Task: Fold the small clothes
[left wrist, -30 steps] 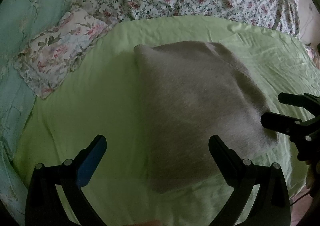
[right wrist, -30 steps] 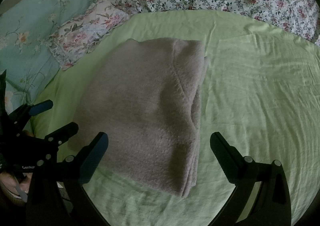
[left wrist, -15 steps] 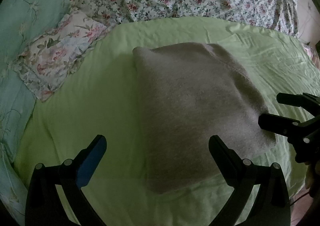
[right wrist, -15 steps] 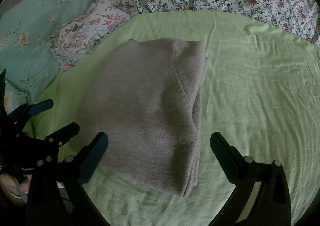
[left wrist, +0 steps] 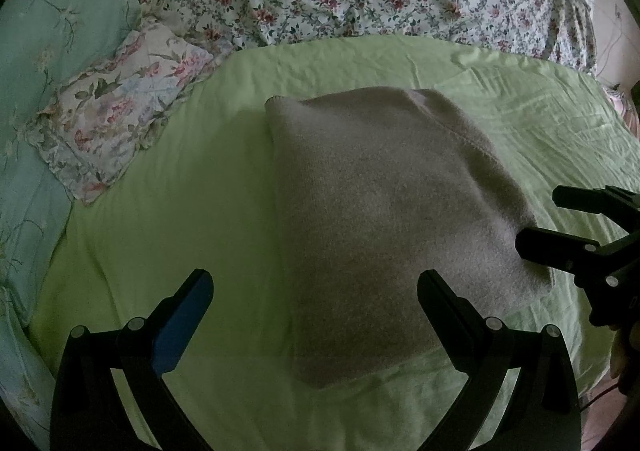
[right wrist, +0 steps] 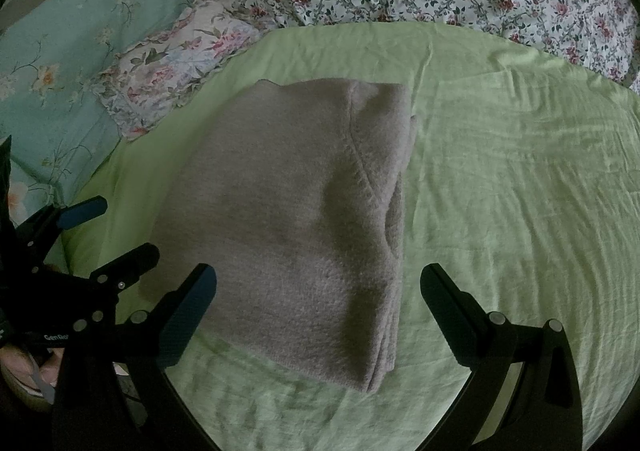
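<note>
My left tongs (left wrist: 314, 291) and right tongs (right wrist: 318, 285) both gape wide, grasping nothing; the grey garment (right wrist: 296, 219) lies folded flat on the green bedsheet (right wrist: 500, 179) — just ahead of both, a floral pillow (left wrist: 116, 123) off left.

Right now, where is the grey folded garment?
The grey folded garment lies in the middle of the green sheet, ahead of both open grippers, right of the floral pillow.
</note>
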